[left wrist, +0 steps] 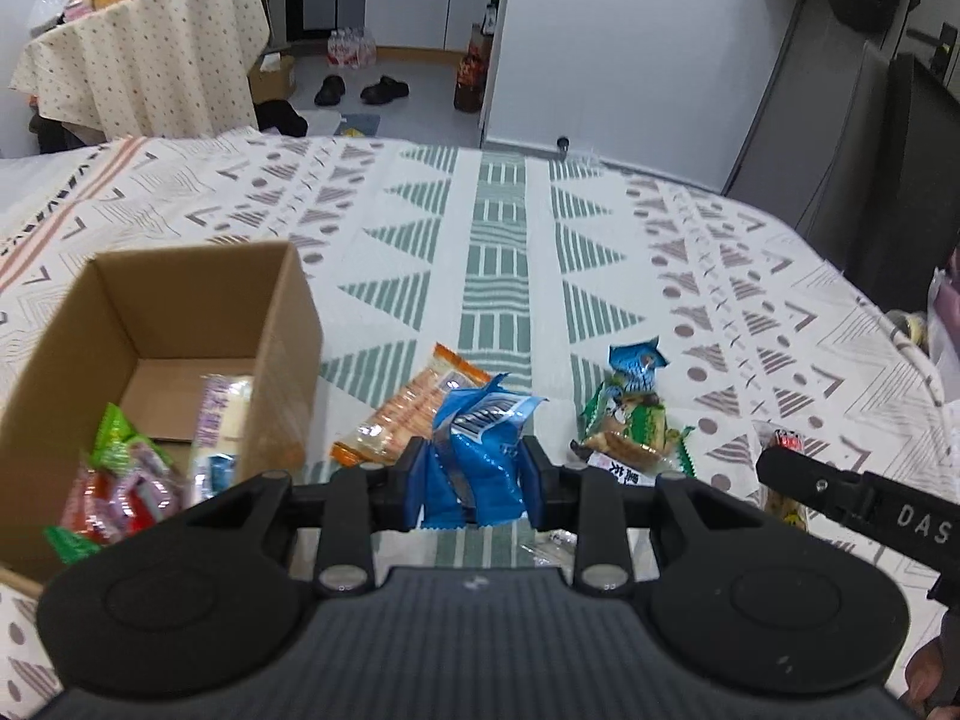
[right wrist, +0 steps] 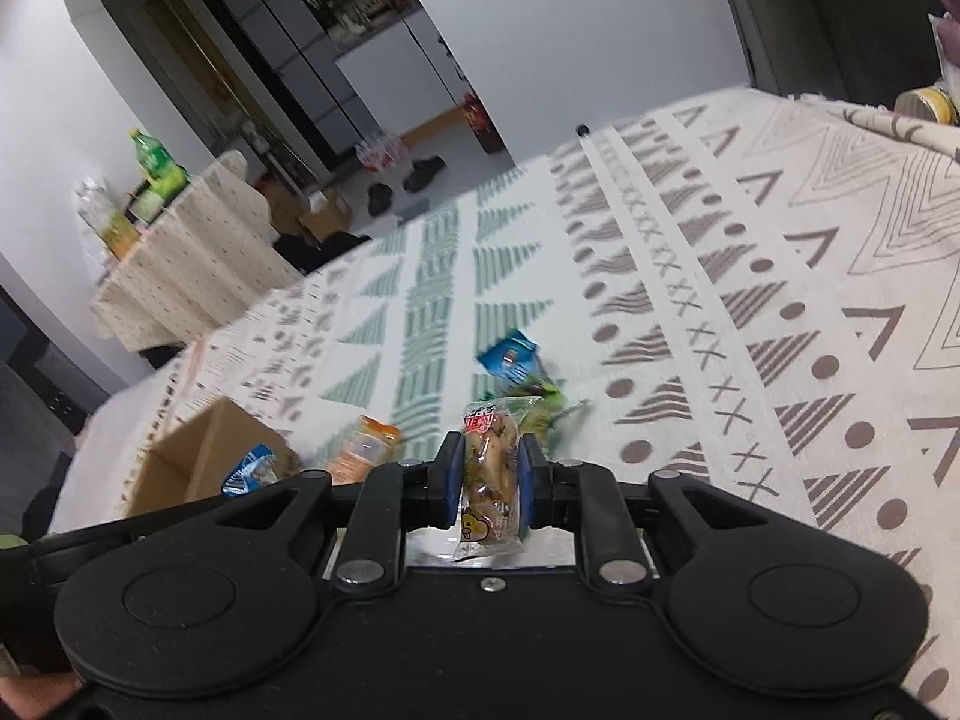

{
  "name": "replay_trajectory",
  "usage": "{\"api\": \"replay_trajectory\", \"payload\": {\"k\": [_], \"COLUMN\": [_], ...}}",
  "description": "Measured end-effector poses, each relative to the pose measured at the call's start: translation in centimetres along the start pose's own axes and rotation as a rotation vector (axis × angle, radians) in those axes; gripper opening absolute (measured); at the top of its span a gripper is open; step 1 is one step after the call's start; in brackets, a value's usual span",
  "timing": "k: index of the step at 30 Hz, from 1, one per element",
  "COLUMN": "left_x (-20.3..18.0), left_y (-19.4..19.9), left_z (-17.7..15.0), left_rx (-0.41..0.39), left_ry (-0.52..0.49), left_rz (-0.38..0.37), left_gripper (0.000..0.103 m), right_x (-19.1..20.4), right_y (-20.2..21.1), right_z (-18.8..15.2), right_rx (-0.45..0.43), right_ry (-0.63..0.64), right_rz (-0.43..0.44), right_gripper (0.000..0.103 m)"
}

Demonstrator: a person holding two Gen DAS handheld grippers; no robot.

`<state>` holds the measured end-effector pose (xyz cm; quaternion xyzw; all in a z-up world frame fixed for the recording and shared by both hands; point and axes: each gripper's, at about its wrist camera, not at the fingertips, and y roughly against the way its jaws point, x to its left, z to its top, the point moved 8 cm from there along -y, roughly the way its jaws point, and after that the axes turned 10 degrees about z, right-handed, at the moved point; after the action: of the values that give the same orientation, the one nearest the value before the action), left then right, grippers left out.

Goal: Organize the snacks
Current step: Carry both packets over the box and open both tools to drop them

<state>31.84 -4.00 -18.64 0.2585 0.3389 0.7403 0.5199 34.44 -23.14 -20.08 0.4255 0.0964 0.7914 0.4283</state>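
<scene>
My left gripper (left wrist: 474, 468) is shut on a blue snack packet (left wrist: 480, 450), held above the cloth just right of the cardboard box (left wrist: 282, 324). The box holds several snacks, a red-green packet (left wrist: 120, 480) among them. My right gripper (right wrist: 491, 483) is shut on a clear packet with brown pieces (right wrist: 489, 474); it shows at the right edge of the left wrist view (left wrist: 780, 456). On the cloth lie an orange cracker pack (left wrist: 414, 408), a small blue packet (left wrist: 636, 363) and a green-brown packet (left wrist: 636, 429). The box (right wrist: 198, 462) shows to the right gripper's left.
The patterned cloth (left wrist: 504, 240) covers the table. Beyond its far edge are a second clothed table with bottles (left wrist: 144, 48), shoes on the floor (left wrist: 360, 90) and a white wall. A dark chair (left wrist: 888, 168) stands at the right edge.
</scene>
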Motion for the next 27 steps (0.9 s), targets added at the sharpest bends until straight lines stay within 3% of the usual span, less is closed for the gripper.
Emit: {"api": "replay_trajectory", "payload": {"k": [16, 27], "left_x": [6.8, 12.5], "left_y": [5.8, 7.4], "left_z": [0.8, 1.2], "left_rx": [-0.069, -0.08], "left_ry": [0.08, 0.157], "left_rz": [0.046, 0.082], "left_gripper": [0.031, 0.031], "right_x": [6.4, 9.9], "right_y": [3.6, 4.0], "right_z": [0.4, 0.3], "right_rx": [-0.076, -0.105], "right_ry": [0.098, 0.161], "right_rz": [0.084, 0.117], "right_gripper": [0.018, 0.018]}}
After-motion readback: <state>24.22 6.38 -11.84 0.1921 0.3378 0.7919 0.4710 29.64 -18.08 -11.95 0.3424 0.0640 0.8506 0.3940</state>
